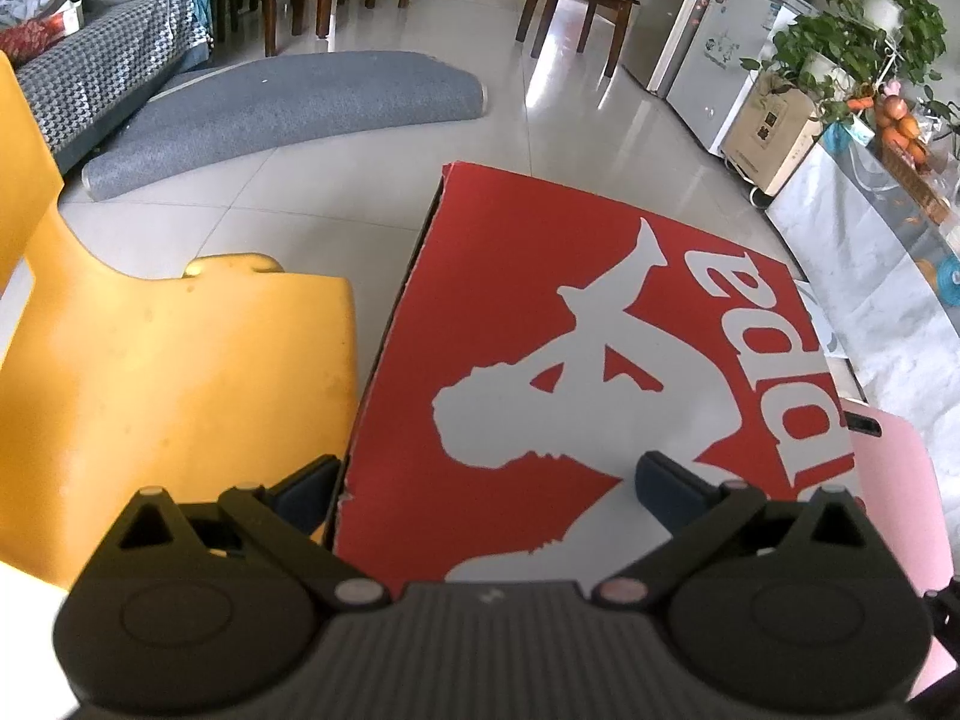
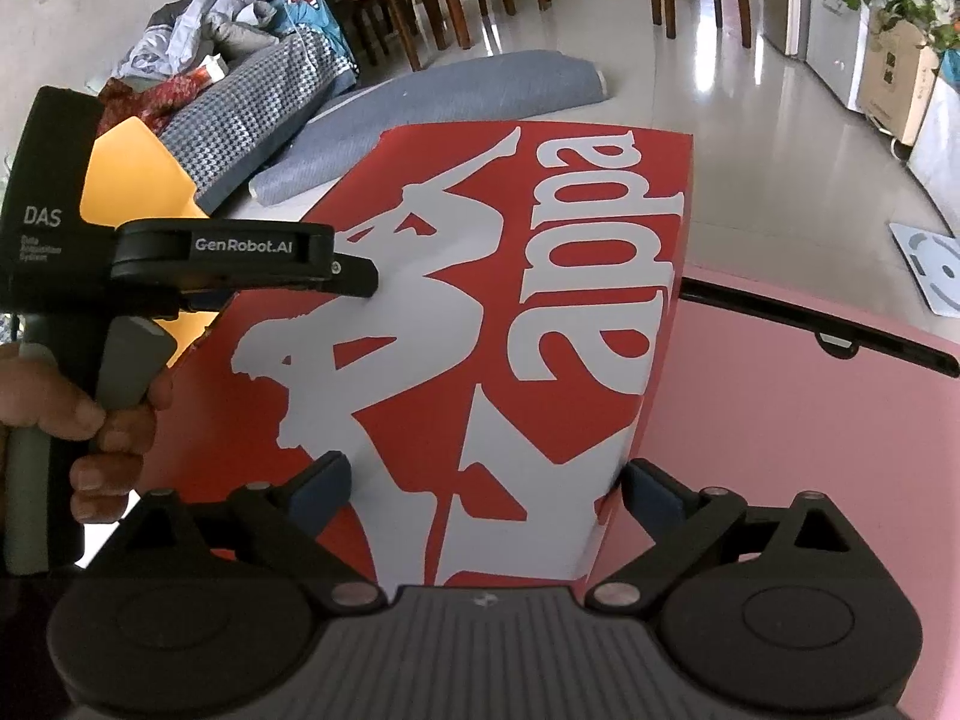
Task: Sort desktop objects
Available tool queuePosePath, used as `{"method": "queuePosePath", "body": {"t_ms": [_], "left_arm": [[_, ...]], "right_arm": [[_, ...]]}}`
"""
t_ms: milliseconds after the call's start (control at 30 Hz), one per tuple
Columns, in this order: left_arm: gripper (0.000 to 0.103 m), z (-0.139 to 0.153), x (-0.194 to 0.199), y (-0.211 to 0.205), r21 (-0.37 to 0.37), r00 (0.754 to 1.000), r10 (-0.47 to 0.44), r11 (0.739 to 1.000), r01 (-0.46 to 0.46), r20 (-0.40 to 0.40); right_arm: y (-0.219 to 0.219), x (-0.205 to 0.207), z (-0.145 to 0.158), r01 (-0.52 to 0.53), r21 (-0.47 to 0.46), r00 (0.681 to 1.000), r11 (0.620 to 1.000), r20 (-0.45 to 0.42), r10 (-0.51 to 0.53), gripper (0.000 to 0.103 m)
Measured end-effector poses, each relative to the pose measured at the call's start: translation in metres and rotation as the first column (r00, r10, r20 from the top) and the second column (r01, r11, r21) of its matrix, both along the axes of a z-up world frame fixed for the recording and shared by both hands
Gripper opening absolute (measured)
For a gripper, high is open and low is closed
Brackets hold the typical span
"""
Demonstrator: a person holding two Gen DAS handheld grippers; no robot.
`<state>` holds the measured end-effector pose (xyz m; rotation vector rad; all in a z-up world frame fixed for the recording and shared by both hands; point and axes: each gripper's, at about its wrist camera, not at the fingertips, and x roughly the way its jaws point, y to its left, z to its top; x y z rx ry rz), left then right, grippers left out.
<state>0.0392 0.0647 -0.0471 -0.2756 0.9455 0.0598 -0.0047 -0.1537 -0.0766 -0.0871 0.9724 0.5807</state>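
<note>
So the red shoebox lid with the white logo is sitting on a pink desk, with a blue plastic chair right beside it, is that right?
Not quite: the plastic chair beside the red shoebox lid is yellow, not blue, as the left wrist view shows. The rest holds: the lid carries a white logo and lies on the pink desk.

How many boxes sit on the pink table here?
1: a red box with white lettering, on the pink table at its left edge, beside the yellow chair. Others may lie outside both views.
</note>
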Motion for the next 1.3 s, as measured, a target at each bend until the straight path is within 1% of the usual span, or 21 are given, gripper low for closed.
{"method": "queuePosePath", "body": {"t_ms": [300, 467, 600, 667, 800, 933, 1033, 1167, 1300], "left_arm": [[0.103, 0.0, -0.002, 0.0, 0.011, 1.0, -0.005, 1.0, 0.004, 0.013], [0.103, 0.0, -0.003, -0.001, 0.014, 1.0, 0.005, 1.0, -0.005, 0.018], [0.103, 0.002, -0.004, -0.002, 0.021, 1.0, 0.018, 1.0, -0.018, 0.013], [0.103, 0.003, -0.004, -0.003, 0.031, 1.0, 0.019, 0.999, -0.019, 0.006], [0.103, 0.007, -0.005, -0.007, 0.072, 1.0, 0.008, 0.997, -0.008, 0.001], [0.103, 0.011, -0.007, -0.012, 0.127, 1.0, -0.01, 0.992, 0.011, -0.003], [0.103, 0.014, -0.008, -0.015, 0.153, 1.0, -0.015, 0.988, 0.015, 0.0], [0.103, 0.018, -0.01, -0.014, 0.152, 1.0, -0.01, 0.988, 0.008, 0.013], [0.103, 0.021, -0.01, -0.013, 0.152, 1.0, -0.007, 0.988, 0.004, 0.018]], "right_arm": [[0.002, -0.007, 0.002, 0.031, 0.003, 0.999, 1.0, 0.011, -0.031, 0.098], [0.001, -0.001, 0.002, 0.02, 0.003, 1.0, 1.0, -0.013, -0.02, 0.099], [-0.001, 0.005, 0.001, 0.023, 0.011, 0.998, 1.0, -0.062, -0.022, 0.099], [-0.002, 0.008, 0.001, 0.035, 0.011, 0.996, 0.999, -0.08, -0.034, 0.099], [-0.003, 0.011, 0.003, 0.056, -0.002, 0.996, 0.998, -0.07, -0.056, 0.099], [-0.004, 0.014, 0.004, 0.071, 0.015, 0.994, 0.997, -0.083, -0.07, 0.099], [-0.003, 0.015, 0.005, 0.077, 0.022, 0.993, 0.997, -0.093, -0.075, 0.099], [0.002, 0.015, 0.005, 0.071, 0.015, 0.992, 0.997, -0.107, -0.069, 0.099], [0.005, 0.013, 0.005, 0.065, -0.006, 0.994, 0.998, -0.087, -0.065, 0.099]]}}
